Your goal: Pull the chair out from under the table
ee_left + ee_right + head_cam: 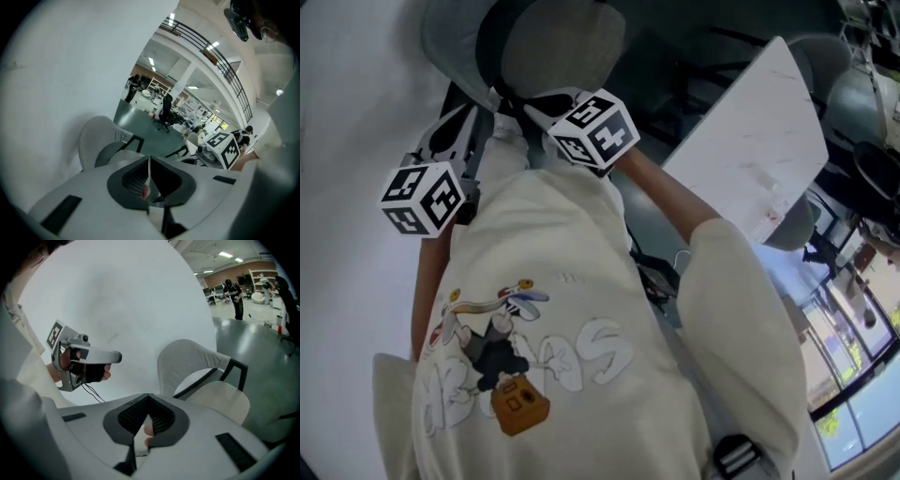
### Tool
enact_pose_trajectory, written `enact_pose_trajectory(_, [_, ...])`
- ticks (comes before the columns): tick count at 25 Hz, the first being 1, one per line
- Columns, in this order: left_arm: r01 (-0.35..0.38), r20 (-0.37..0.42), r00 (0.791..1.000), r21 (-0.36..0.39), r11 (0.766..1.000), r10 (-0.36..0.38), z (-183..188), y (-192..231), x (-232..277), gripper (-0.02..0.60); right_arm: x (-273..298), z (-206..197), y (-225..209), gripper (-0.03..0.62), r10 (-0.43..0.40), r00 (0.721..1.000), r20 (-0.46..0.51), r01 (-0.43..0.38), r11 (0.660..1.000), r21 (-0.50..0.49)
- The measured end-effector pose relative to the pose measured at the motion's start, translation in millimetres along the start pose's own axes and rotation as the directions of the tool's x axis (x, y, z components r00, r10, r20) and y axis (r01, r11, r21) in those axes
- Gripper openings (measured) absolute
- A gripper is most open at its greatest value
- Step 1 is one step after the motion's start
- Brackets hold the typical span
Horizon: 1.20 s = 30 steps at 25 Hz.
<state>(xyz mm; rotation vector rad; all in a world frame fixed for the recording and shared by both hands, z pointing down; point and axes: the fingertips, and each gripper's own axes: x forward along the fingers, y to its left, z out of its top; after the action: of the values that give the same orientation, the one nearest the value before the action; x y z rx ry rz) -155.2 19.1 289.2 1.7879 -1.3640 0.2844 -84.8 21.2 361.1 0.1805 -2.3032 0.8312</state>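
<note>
A grey chair [564, 45] with a black frame stands at the top of the head view, clear of the white table [764, 141] to its right. Both grippers are held up in front of the person's cream shirt, apart from the chair. My left gripper [148, 162] is shut with nothing between its jaws; its marker cube [422, 197] shows at left. Beyond it stands the chair's backrest [96, 136]. My right gripper [148, 397] is also shut and empty, its cube [595, 129] at centre. The chair [199, 359] stands ahead of it, to the right.
A large pale surface fills the left of all views. More chairs [853, 89] stand beyond the table at the right. Far across the green floor are desks, an office chair [165, 114] and standing people [234, 298]. The left gripper in its hand [82, 361] shows beside the right.
</note>
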Motion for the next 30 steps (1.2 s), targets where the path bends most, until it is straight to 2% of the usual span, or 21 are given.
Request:
enact_pose_trajectory(3, [0.053,-0.029,0.998,0.077,0.996,-0.051,-9.5,-28.7,22.4,0.024,-23.6,-10.8,-12.1,0.009,-0.019,1.000,0.019,0.018,0.998,0.052])
enact_pose_trajectory(5, [0.058,-0.044,0.998,0.147,0.987,-0.052,-9.6,-37.9,25.5,0.025,-36.2,-10.3,-12.5,0.009,-0.022,0.999,0.040,0.019,0.997,0.075])
enact_pose_trajectory(7, [0.048,-0.026,0.999,0.192,0.980,-0.044,-1.2,-41.6,21.8,0.025,-50.3,-2.6,-7.9,0.009,-0.024,0.997,0.076,0.019,0.997,0.072])
enact_pose_trajectory(10, [0.056,0.002,0.998,0.186,0.981,-0.058,11.6,-42.6,20.3,0.023,-69.8,2.8,-7.6,0.009,-0.057,0.990,0.126,0.050,0.997,0.058])
enact_pose_trajectory(12, [0.100,-0.001,0.995,0.171,0.980,-0.102,13.1,-45.8,21.5,0.023,-72.5,0.2,-9.3,0.009,-0.076,0.986,0.150,0.066,0.995,0.072])
enact_pose_trajectory(15, [0.191,-0.040,0.982,0.188,0.964,-0.187,-4.5,-60.4,23.8,0.018,-68.6,-15.7,-6.8,0.009,-0.072,0.983,0.167,0.050,0.990,0.135])
enact_pose_trajectory(17, [0.222,-0.064,0.975,0.201,0.954,-0.214,-16.6,-67.7,26.6,0.018,-70.4,-21.5,-6.3,0.009,-0.076,0.981,0.181,0.051,0.989,0.140])
enact_pose_trajectory(22, [0.204,-0.086,0.978,0.230,0.952,-0.189,-29.7,-66.7,32.8,0.018,-67.8,-26.9,-8.3,0.009,-0.075,0.974,0.214,0.050,0.991,0.120])
enact_pose_trajectory(27, [0.223,-0.083,0.975,0.262,0.939,-0.208,-29.0,-81.4,49.6,0.017,-80.5,-31.6,-19.4,0.009,-0.122,0.969,0.213,0.107,0.991,0.080])
enact_pose_trajectory(30, [0.219,-0.101,0.975,0.280,0.935,-0.199,-33.0,-83.9,56.6,0.018,-83.1,-35.9,-23.6,0.009,-0.141,0.963,0.232,0.122,0.988,0.094])
